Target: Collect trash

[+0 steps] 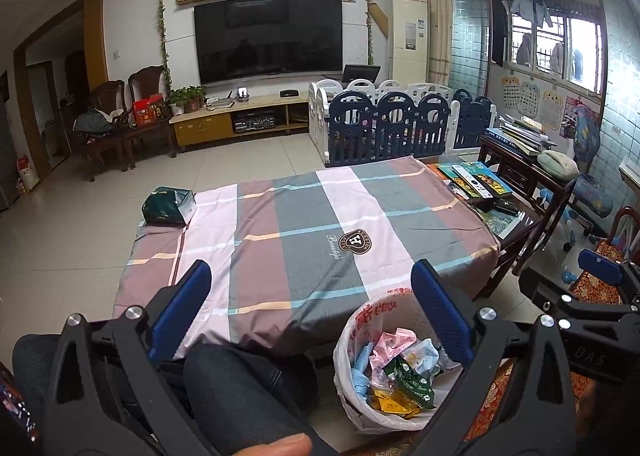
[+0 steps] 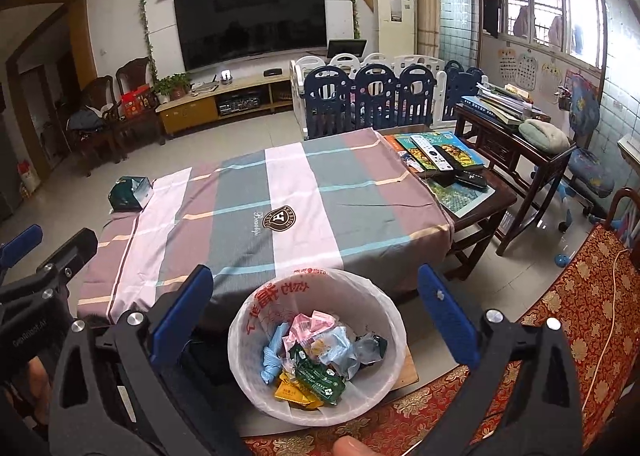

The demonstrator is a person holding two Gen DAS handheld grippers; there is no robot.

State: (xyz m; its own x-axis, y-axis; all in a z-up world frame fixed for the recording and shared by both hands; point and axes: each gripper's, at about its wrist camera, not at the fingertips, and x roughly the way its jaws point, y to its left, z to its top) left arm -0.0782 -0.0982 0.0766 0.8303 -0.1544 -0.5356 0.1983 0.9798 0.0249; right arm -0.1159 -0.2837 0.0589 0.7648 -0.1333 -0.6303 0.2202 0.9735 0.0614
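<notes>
A trash bin (image 2: 394, 330) lined with a white printed bag stands on the floor by the table's near edge; it also shows in the left wrist view (image 1: 346, 340). Several crumpled wrappers (image 2: 316, 360) fill it: pink, pale blue, green, yellow. My right gripper (image 2: 316, 312) is open and empty right above the bin. My left gripper (image 1: 312, 312) is open and empty over the table's near edge and my knee, left of the bin. A dark green tissue pack (image 1: 168, 206) lies at the table's far left corner.
The table wears a plaid cloth (image 1: 304, 224). Books and remotes (image 1: 474, 182) lie at its right end. A side table with stacked books (image 1: 520, 132) stands further right. A playpen fence (image 1: 400, 124) is behind. A red patterned cushion (image 2: 560, 320) lies at right.
</notes>
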